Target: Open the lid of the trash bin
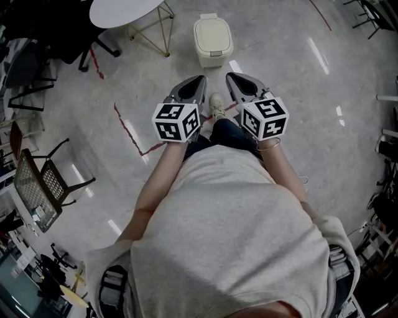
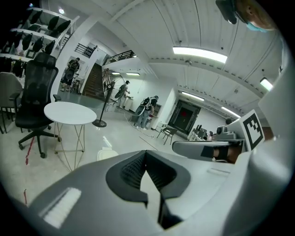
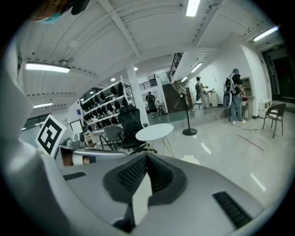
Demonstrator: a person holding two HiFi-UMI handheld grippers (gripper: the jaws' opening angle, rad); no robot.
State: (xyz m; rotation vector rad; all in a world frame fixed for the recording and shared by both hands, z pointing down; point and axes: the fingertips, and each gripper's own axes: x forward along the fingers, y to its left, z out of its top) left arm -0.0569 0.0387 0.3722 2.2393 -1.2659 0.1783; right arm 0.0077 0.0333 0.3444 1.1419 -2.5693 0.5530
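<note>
Straight ahead on the floor (image 1: 292, 105), beyond both claw tips and well apart from them: trash bin (image 1: 213, 40), cream, upright, lid (image 1: 213, 31) down and seated all round, hence contents hidden. Long axis of the bin running away from the person, roughly in line with the shoe (image 1: 216, 105) seen between the forearms. At the near edge of the lid, facing the claws, a small raised piece, perhaps a push tab. Left claw (image 1: 200, 79) and right claw (image 1: 231, 76) side by side at about the same height, both pointed forward, with the bin lying on the midline between them, so neither clearly nearer. Left gripper view: jaws meeting at the tips, nothing between them, top of the bin peeking just above the left jaw. Right gripper view: jaws likewise tip to tip and empty, a pale corner of the bin just past the right jaw. To the left of the bin, near but not touching: round white tabletop (image 1: 124, 11) on thin gold legs. Judged stage: approach only, lid untouched. Judged need for the coming move: a forward and downward reach along the midline, either claw to the near edge of the lid, then pressing or lifting there, the hinge side not discernible from these views.
</note>
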